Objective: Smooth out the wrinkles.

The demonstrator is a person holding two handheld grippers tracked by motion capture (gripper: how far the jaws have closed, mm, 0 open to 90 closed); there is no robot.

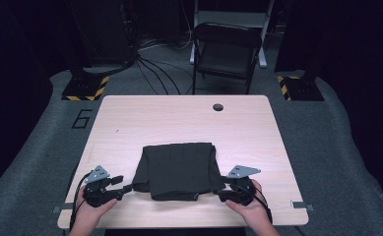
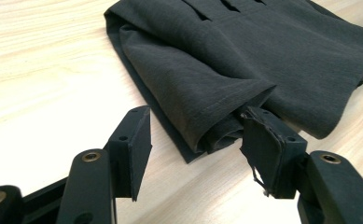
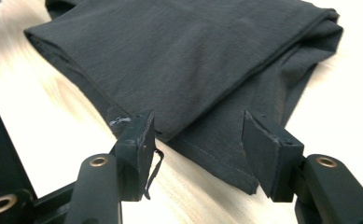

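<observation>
Dark folded cloth (image 1: 179, 169) lies flat on the near half of the wooden table (image 1: 248, 128), between the two hands. At its near left corner the left tool (image 2: 195, 135) stands with jaws apart, a rolled fold of cloth between the pads and brushing one of them. At the near right corner the right tool (image 3: 198, 140) likewise stands apart, its pads straddling the cloth's edge without clamping it.
</observation>
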